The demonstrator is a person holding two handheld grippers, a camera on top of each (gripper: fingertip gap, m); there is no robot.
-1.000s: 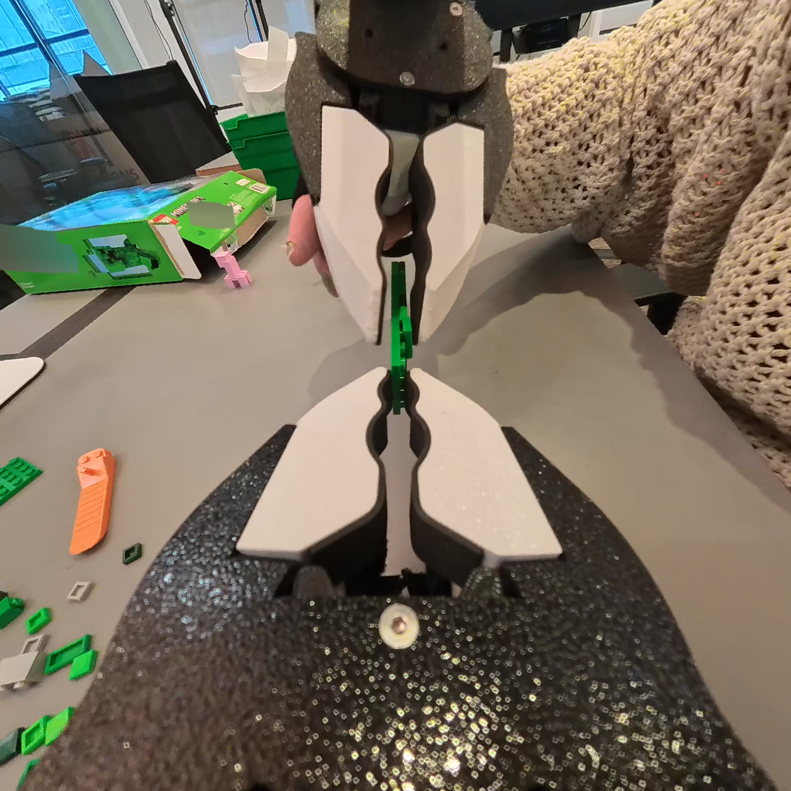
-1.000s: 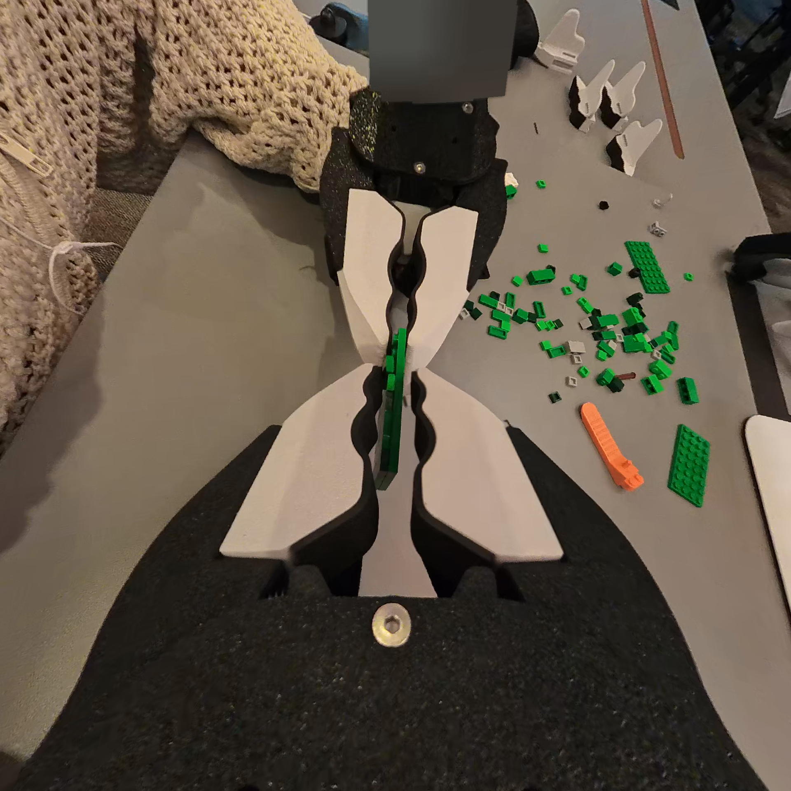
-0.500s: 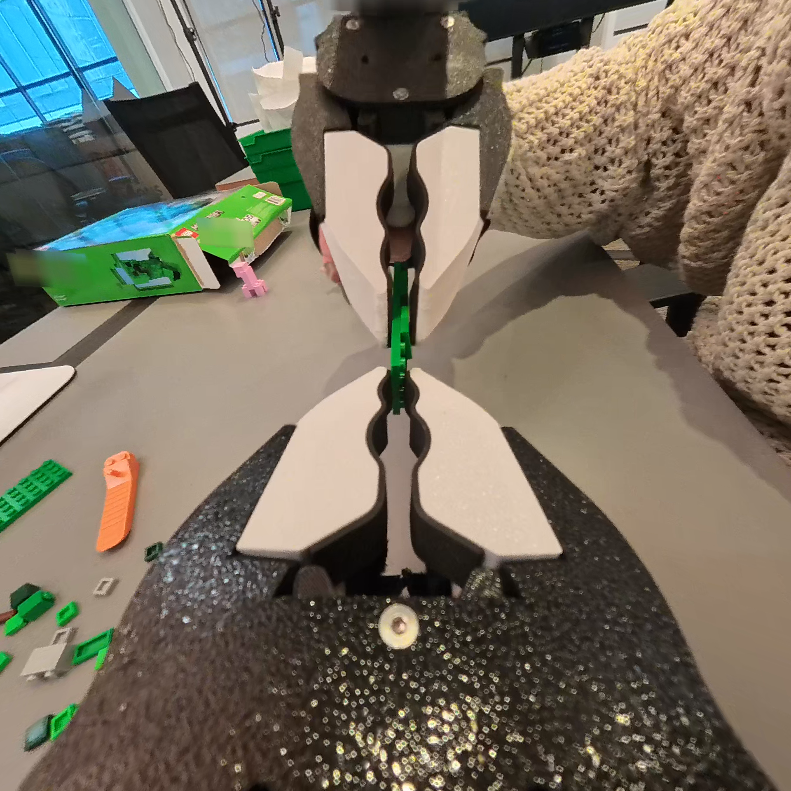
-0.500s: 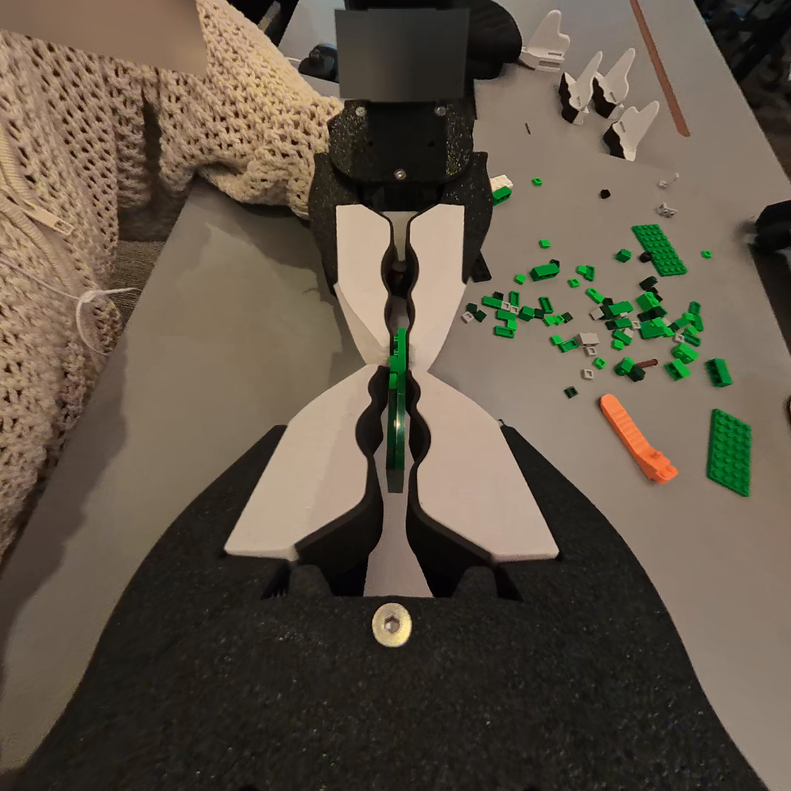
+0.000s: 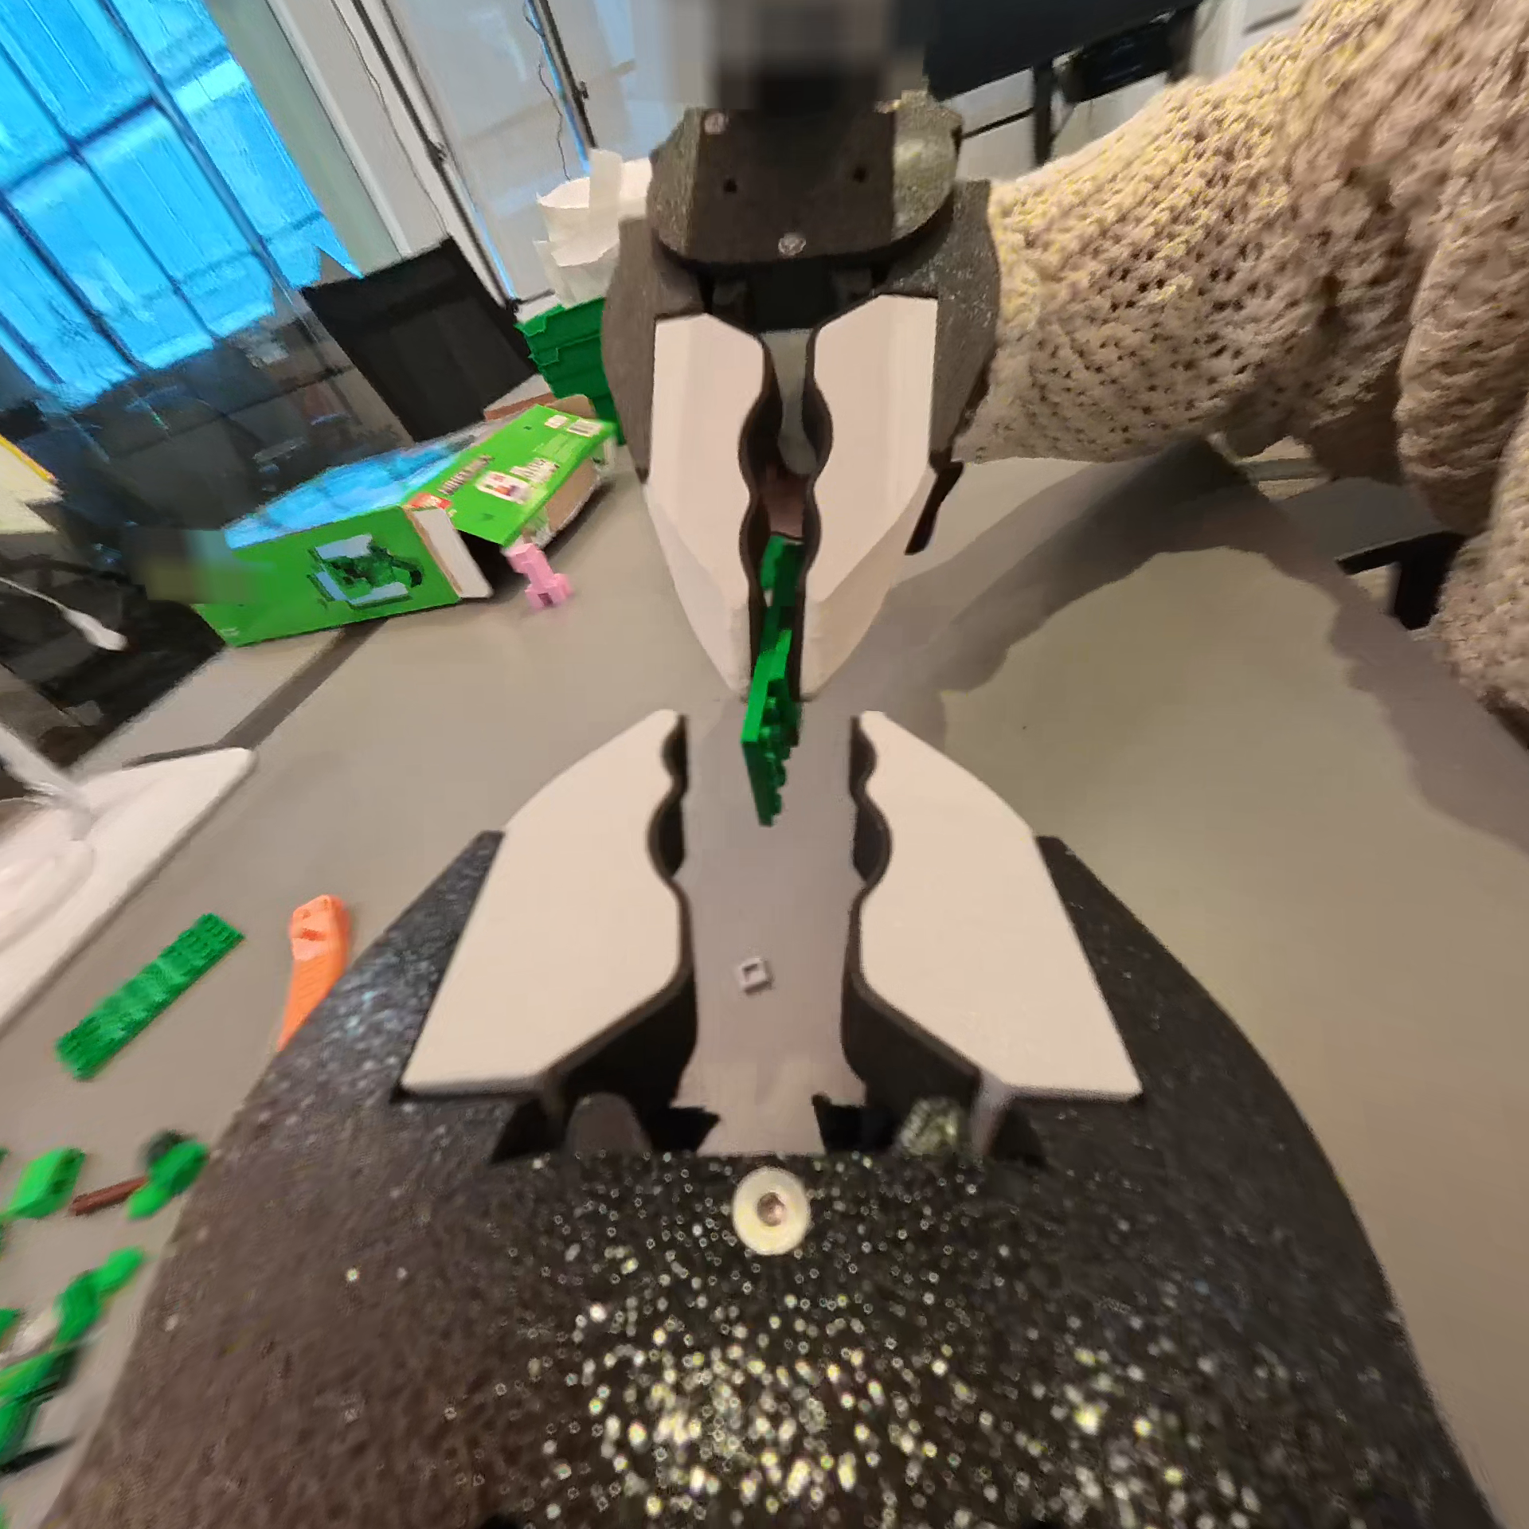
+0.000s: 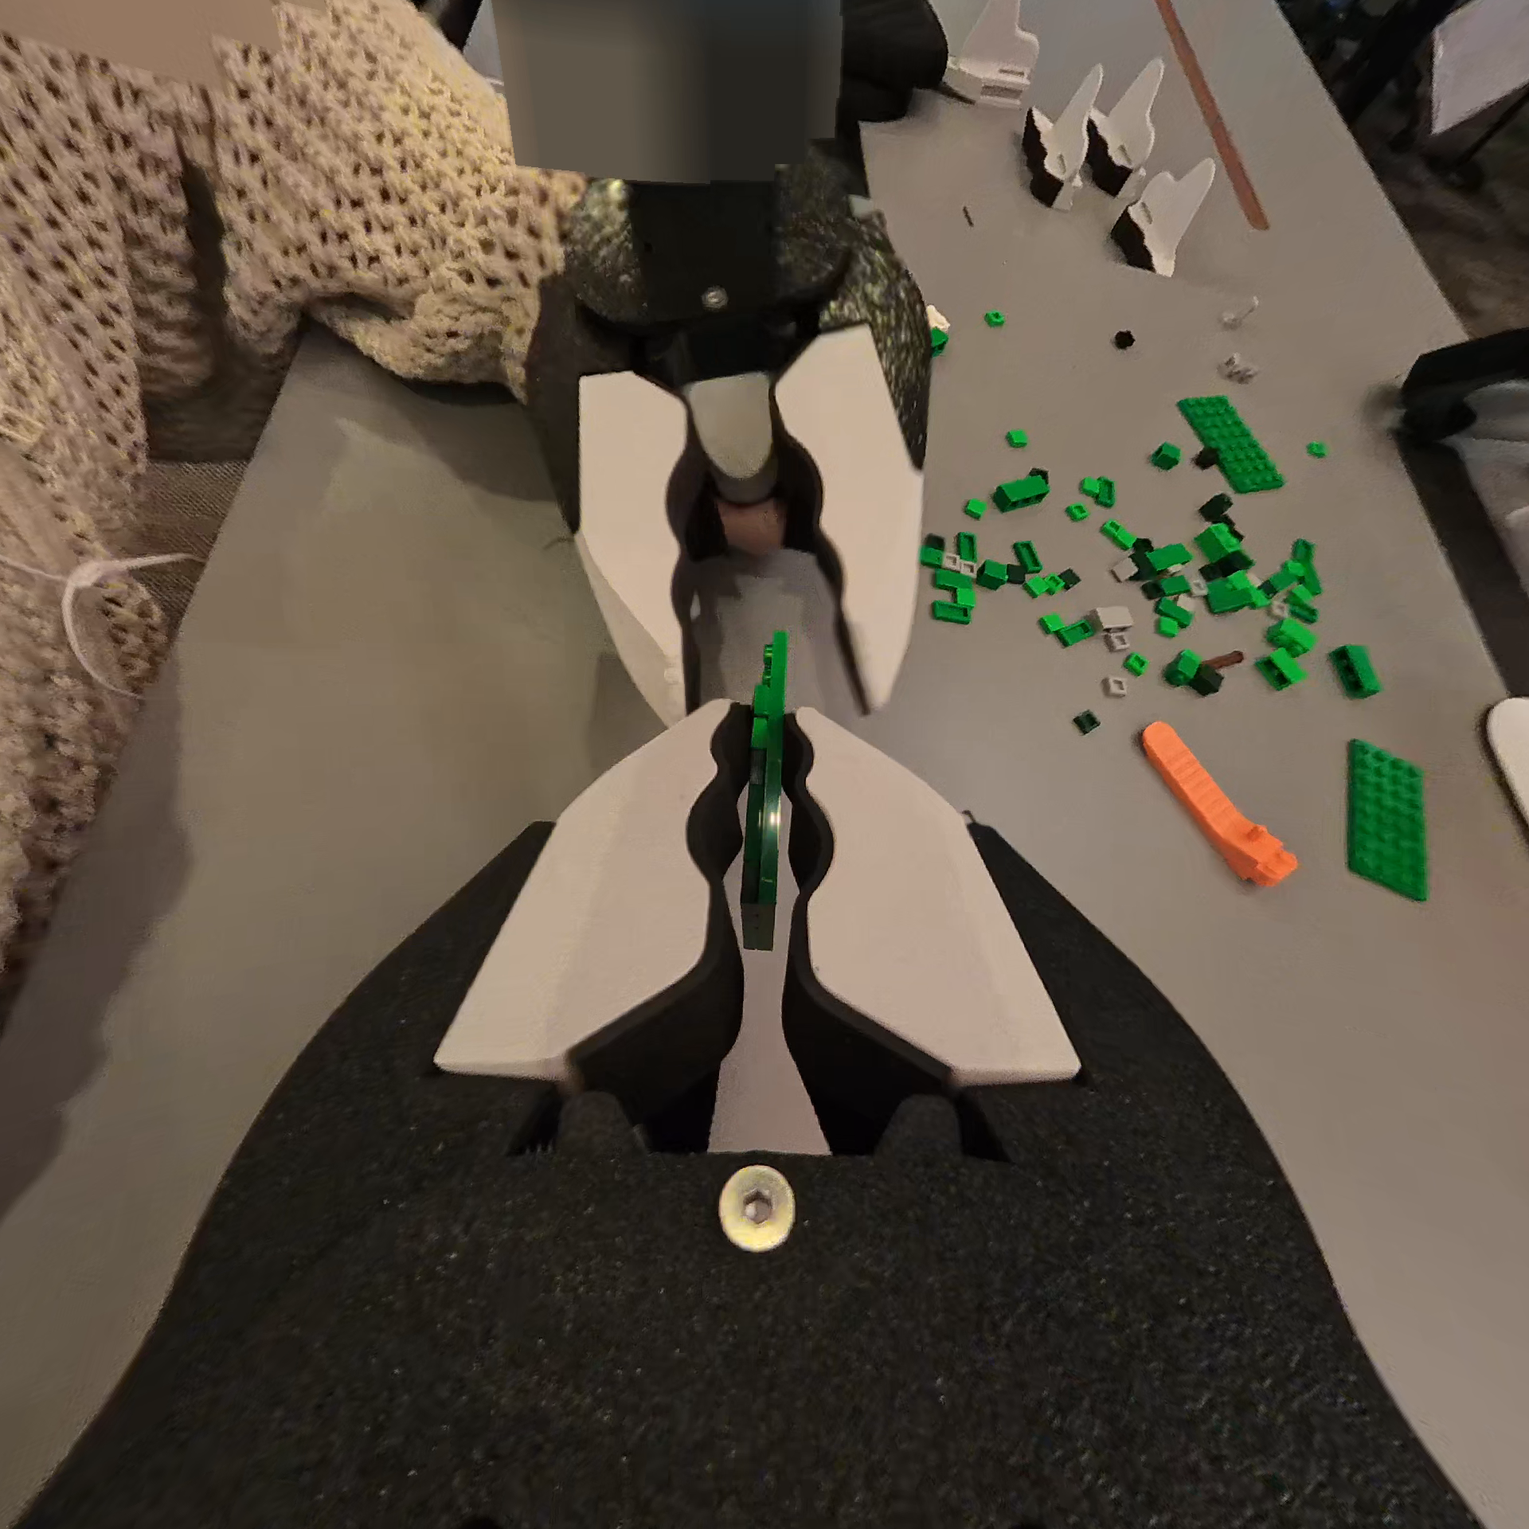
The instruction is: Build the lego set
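Right wrist view: right gripper clenched on the green lego plate assembly, held edge-on above the grey table; left gripper spread wide, its fingers clear of the assembly; loose green bricks and an orange brick separator lie well apart.

two grippers, one orange separator, two loose green plates, three white stands.

- Plate: its middle sits between the right gripper's fingers, hidden from the side.
- Loose bricks at the near left are smeared and cut by the frame edge.
- Box: a mosaic patch hides its far-left end.
- Left gripper's far body is under a grey patch.
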